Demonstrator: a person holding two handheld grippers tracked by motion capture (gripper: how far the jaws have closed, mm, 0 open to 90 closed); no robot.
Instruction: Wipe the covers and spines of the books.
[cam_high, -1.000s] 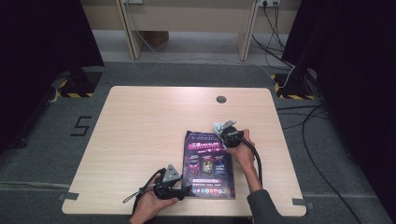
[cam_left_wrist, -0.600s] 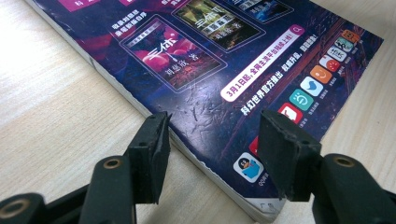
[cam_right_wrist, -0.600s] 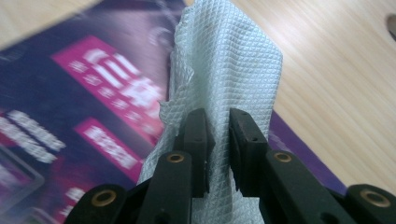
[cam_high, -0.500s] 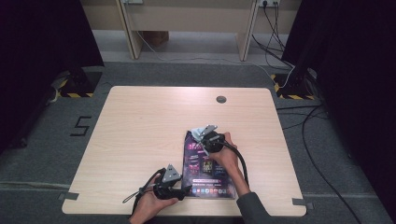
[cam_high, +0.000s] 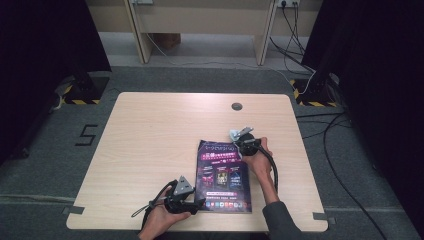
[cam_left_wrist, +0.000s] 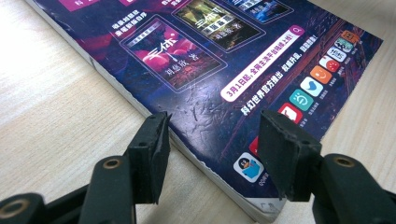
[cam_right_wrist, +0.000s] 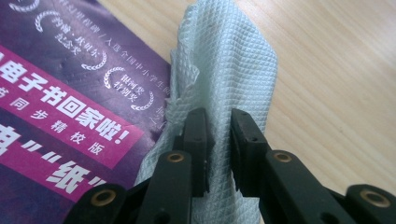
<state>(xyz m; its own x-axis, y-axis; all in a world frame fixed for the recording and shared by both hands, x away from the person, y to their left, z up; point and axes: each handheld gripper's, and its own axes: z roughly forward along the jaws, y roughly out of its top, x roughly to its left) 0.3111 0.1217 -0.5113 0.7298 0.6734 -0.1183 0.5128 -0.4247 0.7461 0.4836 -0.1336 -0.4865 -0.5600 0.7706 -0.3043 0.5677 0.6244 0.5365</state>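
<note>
a pale wooden table (cam_high: 150, 150) with a round cable hole (cam_high: 236, 106) stands on grey carpet (cam_high: 200, 77), its near corners marked with tape (cam_high: 73, 210). black curtains (cam_high: 45, 45) hang at both sides. behind, a light wooden desk frame (cam_high: 200, 20) meets a paler floor strip. cables (cam_high: 340, 150) trail at right; hazard-striped bases (cam_high: 80, 92) flank the table; a "5" (cam_high: 86, 135) marks the carpet.
</note>
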